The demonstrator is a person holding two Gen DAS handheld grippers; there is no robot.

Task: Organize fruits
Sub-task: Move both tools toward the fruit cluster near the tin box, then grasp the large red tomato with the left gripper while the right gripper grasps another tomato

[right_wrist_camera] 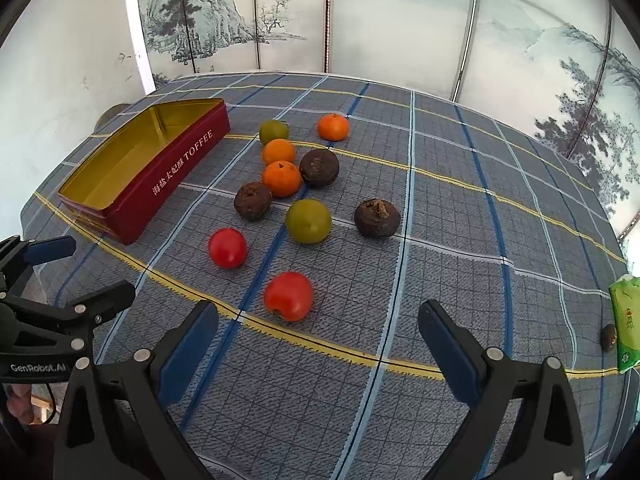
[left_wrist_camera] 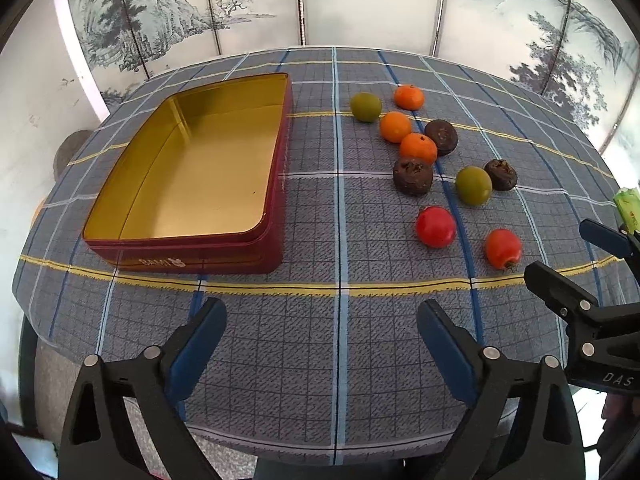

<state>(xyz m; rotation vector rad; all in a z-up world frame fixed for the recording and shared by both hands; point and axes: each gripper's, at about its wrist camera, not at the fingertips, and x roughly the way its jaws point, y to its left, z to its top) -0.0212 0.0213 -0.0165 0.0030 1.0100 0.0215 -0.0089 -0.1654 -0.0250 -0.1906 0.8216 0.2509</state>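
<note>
Two grippers hover with jaws spread wide and empty over a plaid tablecloth: the left gripper before an open, empty red toffee tin, the right gripper just short of a red fruit. Orange, green, red and dark brown fruits lie scattered right of the tin.

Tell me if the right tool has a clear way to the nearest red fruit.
Probably yes. The right tool is open and empty, and the nearest red fruit lies just ahead of it on the tablecloth, apart from the other fruits, with nothing between.
</note>
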